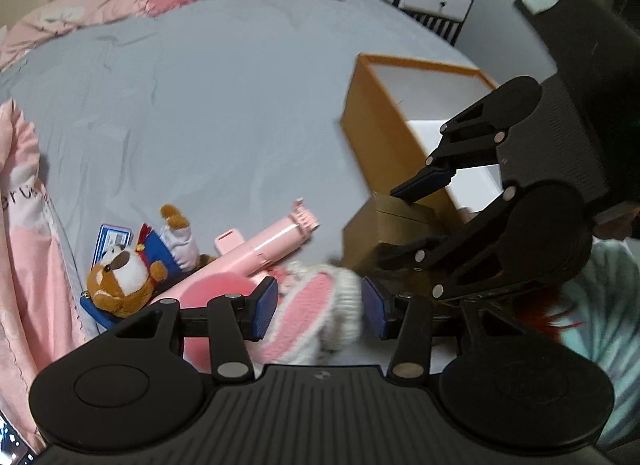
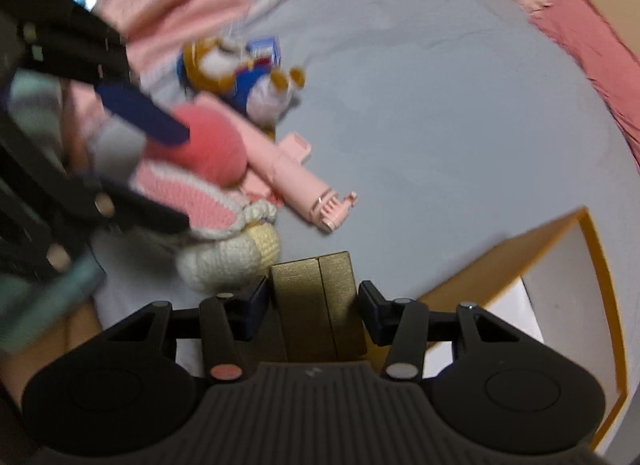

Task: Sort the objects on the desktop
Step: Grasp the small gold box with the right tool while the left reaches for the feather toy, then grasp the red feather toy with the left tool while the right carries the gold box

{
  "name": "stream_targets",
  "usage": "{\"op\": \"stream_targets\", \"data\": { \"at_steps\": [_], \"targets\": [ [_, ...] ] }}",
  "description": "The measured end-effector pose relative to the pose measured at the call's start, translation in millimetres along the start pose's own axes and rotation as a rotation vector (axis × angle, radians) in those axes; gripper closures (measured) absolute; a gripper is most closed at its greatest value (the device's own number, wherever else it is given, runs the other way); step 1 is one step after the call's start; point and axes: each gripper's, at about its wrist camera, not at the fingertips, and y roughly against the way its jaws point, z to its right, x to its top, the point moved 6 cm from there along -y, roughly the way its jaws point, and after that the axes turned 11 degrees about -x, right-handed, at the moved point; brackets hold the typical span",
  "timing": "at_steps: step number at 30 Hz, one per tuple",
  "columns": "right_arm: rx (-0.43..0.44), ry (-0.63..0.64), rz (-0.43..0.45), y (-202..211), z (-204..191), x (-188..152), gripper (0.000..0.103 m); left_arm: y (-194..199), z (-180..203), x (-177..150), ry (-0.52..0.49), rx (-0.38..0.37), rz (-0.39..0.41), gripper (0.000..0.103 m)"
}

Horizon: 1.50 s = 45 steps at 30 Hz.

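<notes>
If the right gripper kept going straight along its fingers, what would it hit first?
Most likely the flat gold-brown box: it already sits between the right gripper fingers, which straddle it with slight gaps either side. Beyond it lies only the grey bedsheet, though depth here is hard to judge.

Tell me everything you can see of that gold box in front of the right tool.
The gold box is a small rectangular block with a brushed, metallic-looking olive-gold finish and a seam running along its top. It lies on the grey sheet, close beside the orange box and next to the knitted cream toy. It sits between the blue pads of the right tool; small gaps show on both sides, so contact is unclear.
</notes>
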Motion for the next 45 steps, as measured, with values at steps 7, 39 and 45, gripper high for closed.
{"op": "stream_targets", "data": {
  "at_steps": [7, 39, 45],
  "targets": [
    [0.028, -0.342, 0.172, 79, 20, -20, 0.052, 13, 48, -9, -0.071, -0.06, 0.037, 0.049],
    [-0.131, -0.969, 0.221, 145, 61, -223, 0.052, -88, 135, -41, 0.062, -0.153, -0.052, 0.037],
    [-0.118, -0.989, 0.221, 136, 67, -230, 0.052, -111, 134, -33, 0.093, -0.098, -0.035, 0.045]
  ]
}}
